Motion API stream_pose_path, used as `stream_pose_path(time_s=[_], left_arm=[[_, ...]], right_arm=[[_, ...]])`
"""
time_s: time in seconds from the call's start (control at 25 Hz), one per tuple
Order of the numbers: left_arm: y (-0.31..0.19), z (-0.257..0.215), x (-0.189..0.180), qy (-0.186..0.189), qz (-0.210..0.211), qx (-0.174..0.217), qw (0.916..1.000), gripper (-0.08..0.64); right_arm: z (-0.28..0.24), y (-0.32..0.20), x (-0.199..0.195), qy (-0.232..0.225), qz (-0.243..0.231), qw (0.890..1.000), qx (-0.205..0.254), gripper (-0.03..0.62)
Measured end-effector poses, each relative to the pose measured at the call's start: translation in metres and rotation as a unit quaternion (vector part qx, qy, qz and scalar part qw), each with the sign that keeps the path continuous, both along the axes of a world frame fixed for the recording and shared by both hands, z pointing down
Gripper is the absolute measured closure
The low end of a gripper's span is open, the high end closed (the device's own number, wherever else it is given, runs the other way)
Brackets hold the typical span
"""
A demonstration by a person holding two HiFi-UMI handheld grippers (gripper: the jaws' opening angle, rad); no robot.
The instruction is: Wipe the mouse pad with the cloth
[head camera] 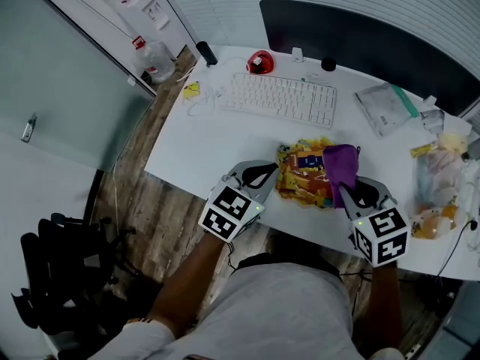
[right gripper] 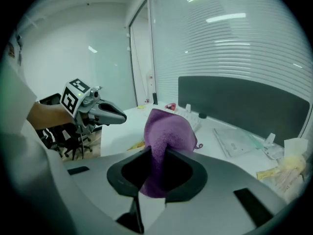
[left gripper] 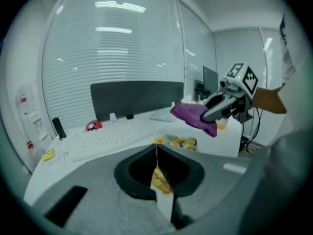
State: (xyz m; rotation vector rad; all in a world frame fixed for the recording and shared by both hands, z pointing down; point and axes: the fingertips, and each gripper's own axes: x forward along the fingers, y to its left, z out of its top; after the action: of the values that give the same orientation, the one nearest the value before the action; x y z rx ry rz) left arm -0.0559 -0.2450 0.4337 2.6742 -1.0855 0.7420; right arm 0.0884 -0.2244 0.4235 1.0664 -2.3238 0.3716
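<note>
The left claw [head camera: 264, 177] was closed on the near left edge of the yellow printed rectangular mouse pad [head camera: 304, 175], which lay near the front edge of the white worktop [head camera: 210, 145]. The right claw [head camera: 351, 193] was clamped on the purple fabric cloth [head camera: 341, 163], held over the pad's right side.

This is an office, and I am at one of its workstations. The white desk [head camera: 195, 152] carries a white keyboard [head camera: 279, 97] and a printed mouse pad [head camera: 304, 172], with a dark divider panel [head camera: 360, 40] along its back edge. Beyond that hang slatted blinds [right gripper: 234, 43] behind glass, and a glass partition [head camera: 67, 88] runs to my left (ceiling strip lights mirror in the panes). A black office chair [head camera: 60, 268] stands on the wood-look floor [head camera: 150, 216], and a monitor [left gripper: 210, 80] shows farther off.
</note>
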Motion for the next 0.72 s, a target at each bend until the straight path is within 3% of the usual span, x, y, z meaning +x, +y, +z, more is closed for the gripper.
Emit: stream_pose_path(time_s=[0.28, 0.52, 0.72], left_arm=[[0.000, -0.061, -0.001, 0.087, -0.027, 0.093, 0.9915, 0.543], [0.009, -0.112, -0.001, 0.165, -0.041, 0.162, 0.9720, 0.543], [0.018, -0.144, 0.000, 0.205, -0.043, 0.208, 0.9555, 0.543]], right_arm=[[-0.047, -0.005, -0.018, -0.078, -0.012, 0.994, 0.069, 0.522], [-0.085, 0.000, -0.036, -0.134, -0.041, 0.981, 0.134, 0.522], [-0.111, 0.011, -0.050, -0.174, -0.068, 0.966, 0.180, 0.522]])
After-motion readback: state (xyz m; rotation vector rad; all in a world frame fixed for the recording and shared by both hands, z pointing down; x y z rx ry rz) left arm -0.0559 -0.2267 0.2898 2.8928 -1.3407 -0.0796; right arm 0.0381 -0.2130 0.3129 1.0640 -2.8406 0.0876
